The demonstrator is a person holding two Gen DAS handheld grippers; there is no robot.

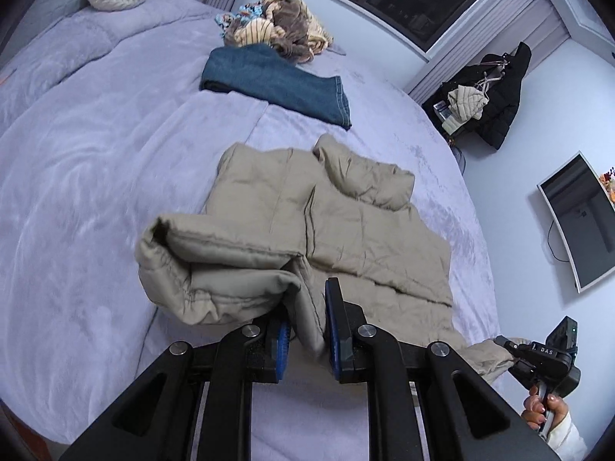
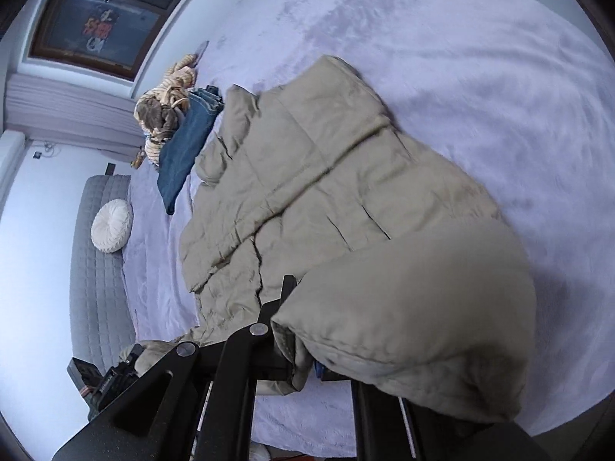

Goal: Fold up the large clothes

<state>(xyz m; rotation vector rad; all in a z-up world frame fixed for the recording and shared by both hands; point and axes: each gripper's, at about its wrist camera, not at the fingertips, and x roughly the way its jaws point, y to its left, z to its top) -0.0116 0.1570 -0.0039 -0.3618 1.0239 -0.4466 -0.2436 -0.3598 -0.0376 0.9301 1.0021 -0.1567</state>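
Beige quilted puffer jacket (image 1: 338, 223) spread flat on bed w/ lavender plush cover (image 1: 96, 192), collar end toward far side. Left tool (image 1: 305, 330) clamped on near hem corner, fabric bunched and lifted off bed. Right tool (image 2: 303, 361) closed on other hem corner; padded fold draped over tool, pads mostly hidden. Step in hand, by judgement: bottom-to-top fold, hem raised at both corners. Next move prob. calls for carrying both corners forward together toward collar, keeping hem level, then lowering and releasing. Folded blue denim jeans (image 1: 276, 80) and heap of striped tan and brown garments (image 1: 284, 27) lying beyond jacket. No containers in view.
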